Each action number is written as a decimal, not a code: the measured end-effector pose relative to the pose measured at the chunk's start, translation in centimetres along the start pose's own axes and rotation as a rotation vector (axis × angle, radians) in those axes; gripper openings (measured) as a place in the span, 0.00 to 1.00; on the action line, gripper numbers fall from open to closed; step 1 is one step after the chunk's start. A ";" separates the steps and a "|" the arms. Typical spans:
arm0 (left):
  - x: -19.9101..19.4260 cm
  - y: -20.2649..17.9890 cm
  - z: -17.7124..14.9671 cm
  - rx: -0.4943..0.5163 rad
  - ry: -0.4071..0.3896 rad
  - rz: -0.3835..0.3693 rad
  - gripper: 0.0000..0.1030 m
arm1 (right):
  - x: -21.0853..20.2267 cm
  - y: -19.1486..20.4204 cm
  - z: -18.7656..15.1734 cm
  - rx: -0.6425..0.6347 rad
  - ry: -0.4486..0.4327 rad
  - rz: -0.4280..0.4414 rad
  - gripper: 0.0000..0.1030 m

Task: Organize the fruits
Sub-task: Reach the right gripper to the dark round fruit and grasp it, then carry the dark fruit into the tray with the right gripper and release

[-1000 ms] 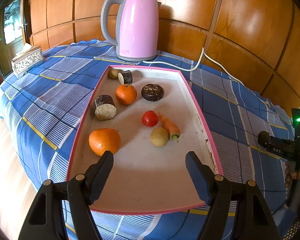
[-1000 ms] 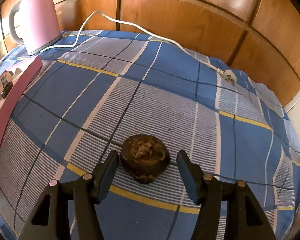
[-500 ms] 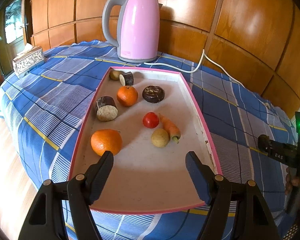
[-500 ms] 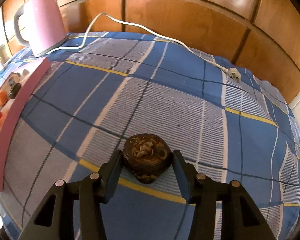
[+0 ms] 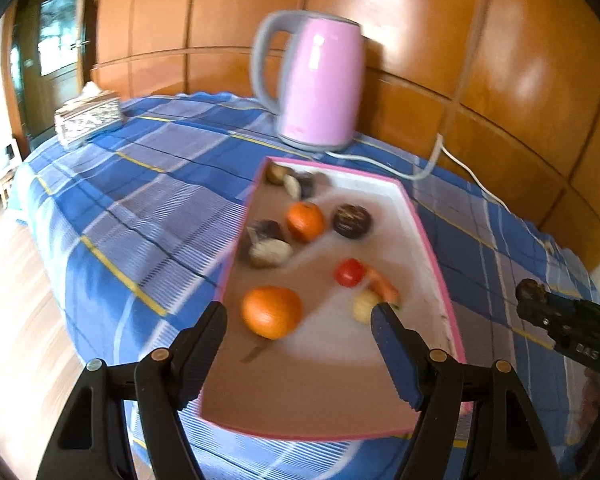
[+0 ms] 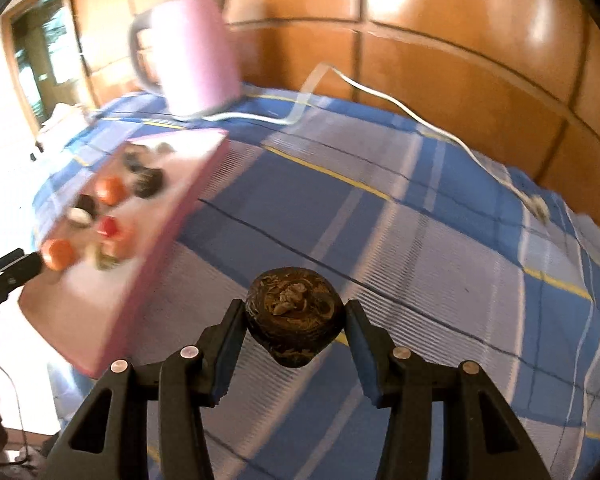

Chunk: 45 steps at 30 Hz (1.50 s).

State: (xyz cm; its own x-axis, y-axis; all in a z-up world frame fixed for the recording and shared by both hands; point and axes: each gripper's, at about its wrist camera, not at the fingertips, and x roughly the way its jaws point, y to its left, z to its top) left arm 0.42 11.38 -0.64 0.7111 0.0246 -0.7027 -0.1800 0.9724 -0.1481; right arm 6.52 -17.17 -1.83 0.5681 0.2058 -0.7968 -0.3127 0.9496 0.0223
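Note:
My right gripper (image 6: pixel 294 309) is shut on a dark brown round fruit (image 6: pixel 294 320), held clear above the blue checked cloth. In the left wrist view that gripper (image 5: pixel 536 310) and the dark fruit (image 5: pixel 529 289) hang at the right, outside the pink-rimmed tray (image 5: pixel 432 248). My left gripper (image 5: pixel 299 312) stands open over the tray's near end, with a large orange (image 5: pixel 271 311) just ahead of its fingers. Farther in lie a small orange (image 5: pixel 305 220), another dark round fruit (image 5: pixel 351 221), a tomato (image 5: pixel 349 272), a carrot (image 5: pixel 382 286) and a pale round fruit (image 5: pixel 364 305).
A pink kettle (image 5: pixel 316 84) stands behind the tray, its white cord (image 6: pixel 420 120) trailing across the cloth to the right. A patterned tissue box (image 5: pixel 88 118) sits at the far left. The cloth drops to a wooden floor (image 5: pixel 16 320) on the left. Wooden panels back the scene.
The right gripper's jaws closed on the dark fruit, lifted it off the cloth and swung left toward the tray. The left gripper shifted a little, its jaws unchanged.

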 end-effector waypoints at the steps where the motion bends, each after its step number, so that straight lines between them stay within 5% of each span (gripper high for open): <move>1: -0.1 0.6 0.2 -0.013 -0.006 0.010 0.73 | -0.1 0.8 0.6 -0.014 -0.008 0.024 0.49; 11: -0.3 4.2 1.1 -0.098 -0.035 0.059 0.73 | 1.1 8.7 5.7 -0.106 -0.028 0.210 0.49; 18: 0.3 4.2 0.7 -0.102 -0.010 0.053 0.73 | 5.2 12.6 8.5 -0.165 0.008 0.211 0.49; 25: 0.7 4.1 0.4 -0.103 0.004 0.053 0.73 | 7.7 13.4 8.8 -0.213 0.031 0.151 0.53; 32: 0.7 3.8 0.4 -0.097 0.002 0.053 0.73 | 6.3 11.7 7.8 -0.172 0.018 0.179 0.57; 36: 0.7 3.5 0.3 -0.090 0.006 0.054 0.73 | 5.2 11.3 6.8 -0.163 0.008 0.185 0.34; 45: -0.1 2.2 0.2 -0.065 -0.009 0.040 0.77 | 3.9 12.2 5.1 -0.174 -0.002 0.173 0.34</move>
State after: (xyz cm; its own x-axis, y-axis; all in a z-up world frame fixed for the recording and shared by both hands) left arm 0.04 13.59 -0.77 0.7086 0.0660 -0.7025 -0.2522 0.9535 -0.1648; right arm 8.75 -3.57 -1.59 0.4960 0.3629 -0.7888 -0.5318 0.8451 0.0545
